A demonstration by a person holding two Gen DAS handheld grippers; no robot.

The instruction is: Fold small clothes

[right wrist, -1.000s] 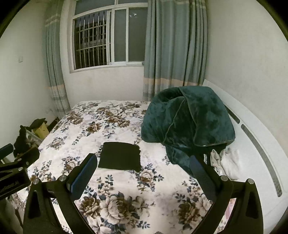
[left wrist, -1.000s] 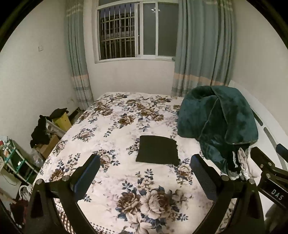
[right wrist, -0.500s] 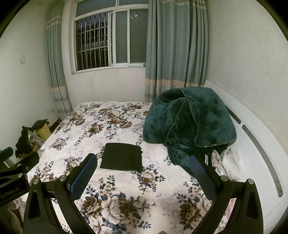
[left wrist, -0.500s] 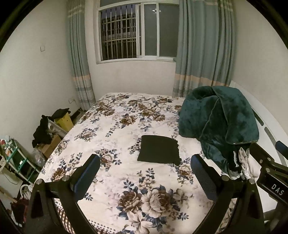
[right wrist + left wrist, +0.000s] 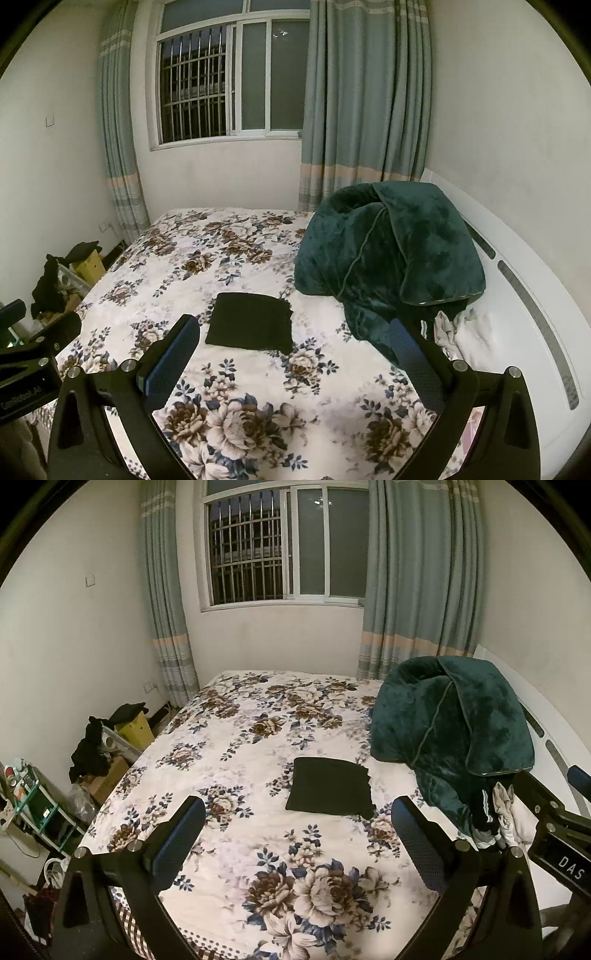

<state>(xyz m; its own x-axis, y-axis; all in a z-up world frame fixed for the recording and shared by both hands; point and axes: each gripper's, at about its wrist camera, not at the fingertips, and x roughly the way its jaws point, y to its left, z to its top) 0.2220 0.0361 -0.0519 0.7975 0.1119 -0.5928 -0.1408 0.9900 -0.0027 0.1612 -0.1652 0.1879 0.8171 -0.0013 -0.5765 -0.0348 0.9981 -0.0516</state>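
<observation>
A small black garment (image 5: 330, 786) lies folded in a flat rectangle on the floral bedspread (image 5: 258, 746), near the bed's middle; it also shows in the right wrist view (image 5: 251, 322). My left gripper (image 5: 297, 832) is open and empty, held above the bed's near end, well short of the garment. My right gripper (image 5: 291, 354) is open and empty too, at a similar height and distance. The right gripper's body shows at the right edge of the left wrist view (image 5: 554, 834); the left gripper's body shows at the left edge of the right wrist view (image 5: 29, 354).
A heaped dark green blanket (image 5: 450, 731) sits on the bed's right side with pale clothes (image 5: 506, 812) under its near edge. A white headboard (image 5: 524, 295) runs along the right. Boxes, dark clothes (image 5: 92, 746) and a shelf (image 5: 33, 805) crowd the floor left of the bed.
Both grippers have risen and drawn back slightly, so the bed and garment sit a little lower and farther in view. The garment has not moved. Both jaws stay open.
</observation>
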